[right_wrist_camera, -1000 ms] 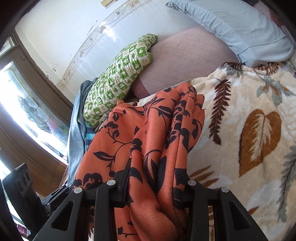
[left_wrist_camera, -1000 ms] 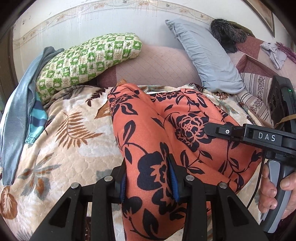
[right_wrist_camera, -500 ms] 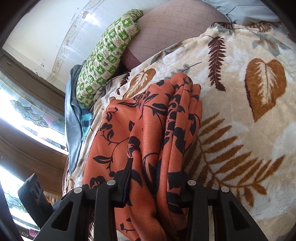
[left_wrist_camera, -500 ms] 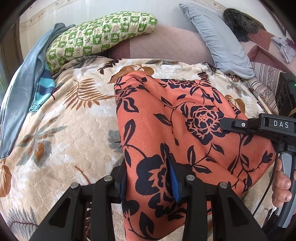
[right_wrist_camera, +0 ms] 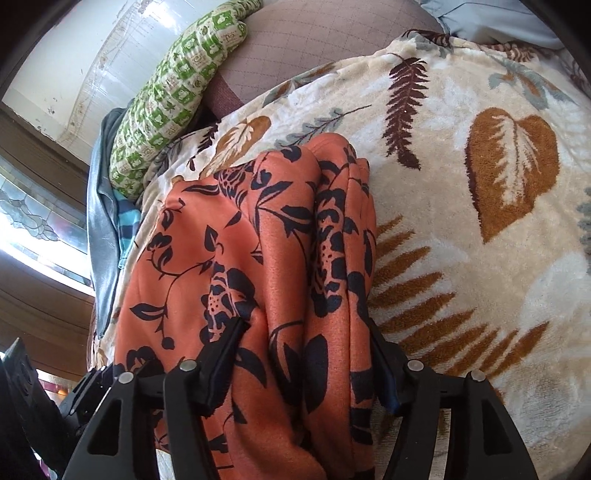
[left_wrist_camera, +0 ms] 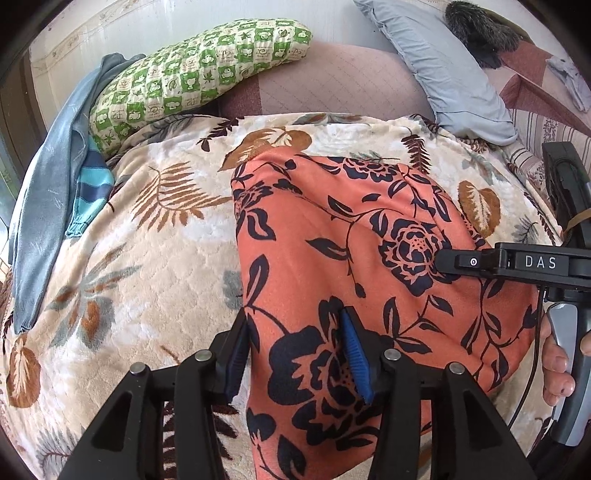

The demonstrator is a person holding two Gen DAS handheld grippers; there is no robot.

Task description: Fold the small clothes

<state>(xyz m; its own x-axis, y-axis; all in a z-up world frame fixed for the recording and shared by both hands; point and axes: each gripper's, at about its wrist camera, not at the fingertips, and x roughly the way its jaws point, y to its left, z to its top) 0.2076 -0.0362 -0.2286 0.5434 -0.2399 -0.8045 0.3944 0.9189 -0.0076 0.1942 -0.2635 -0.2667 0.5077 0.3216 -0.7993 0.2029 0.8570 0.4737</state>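
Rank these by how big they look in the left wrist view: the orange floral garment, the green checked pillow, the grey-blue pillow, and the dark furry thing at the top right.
1. Orange floral garment, though nearest the camera.
2. Green checked pillow and grey-blue pillow: too alike to rank.
3. Dark furry thing, smallest, partly cut off at the edge.

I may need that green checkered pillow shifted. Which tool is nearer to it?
Left, as a judgement. The left tool grips the orange floral garment on its side toward the green checkered pillow; the right tool grips the garment's opposite side, farther away.
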